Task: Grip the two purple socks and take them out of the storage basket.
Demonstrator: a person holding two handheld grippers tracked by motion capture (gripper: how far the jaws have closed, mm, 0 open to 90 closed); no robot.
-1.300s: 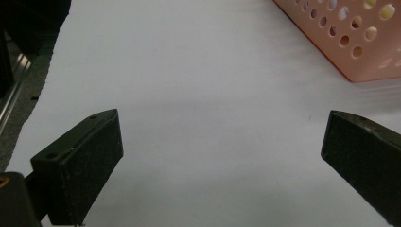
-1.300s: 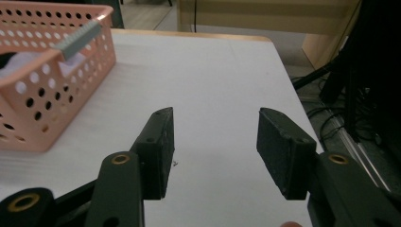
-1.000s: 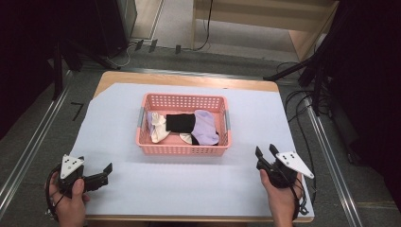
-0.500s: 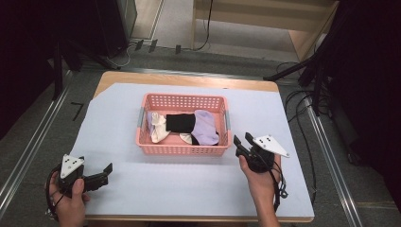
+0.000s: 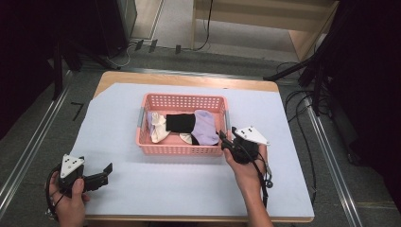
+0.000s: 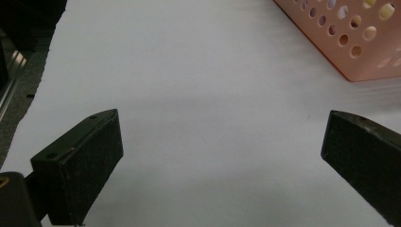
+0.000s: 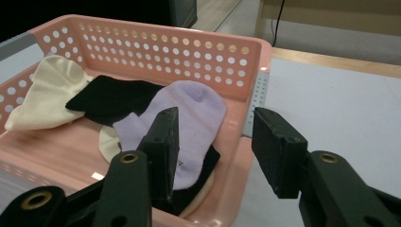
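A pink perforated basket (image 5: 182,98) stands mid-table and holds several socks: a lilac one (image 5: 206,128), a black one (image 5: 179,123) and a cream one (image 5: 158,133). My right gripper (image 5: 225,142) hovers at the basket's near right corner, pointing in over its rim. In the right gripper view its jaws (image 7: 215,137) stand apart above the lilac sock (image 7: 194,113) and the basket's rim (image 7: 156,38); they have just been closing a little, with nothing gripped. My left gripper (image 5: 105,174) rests at the near left, open wide (image 6: 222,142) over bare sheet.
A pale sheet (image 5: 189,184) covers the wooden table (image 5: 189,78). Metal rails run along both sides, and cables lie on the floor at the right (image 5: 302,109). The basket's corner (image 6: 350,56) shows at the upper right of the left gripper view.
My right gripper has moved left and forward from the near right of the table to the basket's right corner. The left gripper has stayed put.
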